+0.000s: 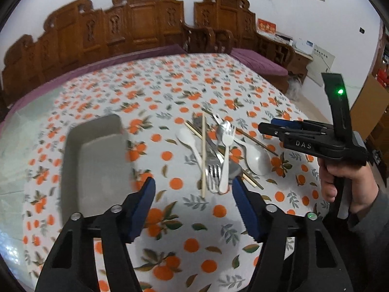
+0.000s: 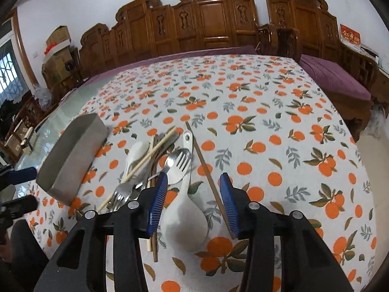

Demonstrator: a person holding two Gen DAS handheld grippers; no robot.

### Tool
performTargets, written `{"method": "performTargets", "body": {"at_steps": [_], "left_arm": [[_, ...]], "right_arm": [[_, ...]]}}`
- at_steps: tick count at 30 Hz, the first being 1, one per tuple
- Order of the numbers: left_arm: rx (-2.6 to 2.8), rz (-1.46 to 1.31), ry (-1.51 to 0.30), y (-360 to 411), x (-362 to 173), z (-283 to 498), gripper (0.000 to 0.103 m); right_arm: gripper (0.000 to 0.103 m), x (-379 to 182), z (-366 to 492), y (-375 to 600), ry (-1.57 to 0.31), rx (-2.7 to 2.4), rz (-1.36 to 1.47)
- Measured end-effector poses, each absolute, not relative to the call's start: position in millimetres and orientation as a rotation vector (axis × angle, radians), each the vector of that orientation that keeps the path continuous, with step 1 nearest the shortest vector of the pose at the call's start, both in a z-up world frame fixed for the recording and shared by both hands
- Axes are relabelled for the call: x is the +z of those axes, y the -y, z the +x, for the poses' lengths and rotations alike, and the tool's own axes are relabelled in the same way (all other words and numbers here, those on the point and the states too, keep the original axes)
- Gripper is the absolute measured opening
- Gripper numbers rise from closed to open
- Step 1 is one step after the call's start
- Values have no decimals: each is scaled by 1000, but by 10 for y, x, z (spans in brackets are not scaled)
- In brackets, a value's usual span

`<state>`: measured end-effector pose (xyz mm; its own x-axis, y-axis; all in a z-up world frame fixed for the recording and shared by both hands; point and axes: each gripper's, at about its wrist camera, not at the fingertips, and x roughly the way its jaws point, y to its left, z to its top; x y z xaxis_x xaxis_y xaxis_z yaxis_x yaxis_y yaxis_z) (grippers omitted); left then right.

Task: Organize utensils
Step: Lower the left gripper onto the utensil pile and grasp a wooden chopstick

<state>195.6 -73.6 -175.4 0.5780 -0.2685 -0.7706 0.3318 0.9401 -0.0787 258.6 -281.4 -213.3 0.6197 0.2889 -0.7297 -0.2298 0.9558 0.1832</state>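
**Utensil pile beside metal tray, both grippers over the table**

Table covered by a cloth (image 1: 184, 219) printed with oranges and leaves; a strip of bare glossy surface shows at its left edge. Carved wooden benches (image 2: 214, 19) with purple cushions stand along the far side.

Tray (image 1: 97, 155): rectangular, dull grey metal, upright walls, rounded corners. Nothing visible inside it.

Utensil pile (image 1: 216, 150) lies on the cloth just right of the tray, items crossing one another: pale wooden chopsticks (image 1: 203, 155), a shiny steel fork (image 1: 213, 175), a steel spoon (image 2: 175, 168), a white plastic fork (image 1: 226, 155), a small white spoon (image 1: 188, 141) and a large white spoon (image 2: 183, 219) with a smooth deep bowl.

Left gripper (image 1: 193, 206): ribbed blue pads spread apart, nothing between them, pile just beyond.

Right gripper (image 2: 193, 206): pads apart, not pressing; the large white spoon's bowl and one chopstick (image 2: 206, 170) lie on the cloth between them.
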Motion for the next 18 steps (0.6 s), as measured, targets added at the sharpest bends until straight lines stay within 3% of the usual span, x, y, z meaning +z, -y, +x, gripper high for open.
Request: {"method": "performTargets", "body": {"at_steps": [6,8,12,16,18], "left_arm": [[-366,90,-950,907,-2080,2170,49],[-365,101,-970,954,-2180,2231,39],[-358,108,-1013,985,-2359,2348,35],[-349,84,-1056,963,-2487,2454,21],[-351,76,-1072,950,-2532,2501,21]], "right_arm": [[47,-2190,2567,2783,-859,322,60],[47,-2208,2585,2801,-858,321,59],[47,-2240,2649,2824,-866,310,30],[47,-2272,2757,2860,-882,308,18],[47,-2282,2777,2893,-887,307,22]]}}
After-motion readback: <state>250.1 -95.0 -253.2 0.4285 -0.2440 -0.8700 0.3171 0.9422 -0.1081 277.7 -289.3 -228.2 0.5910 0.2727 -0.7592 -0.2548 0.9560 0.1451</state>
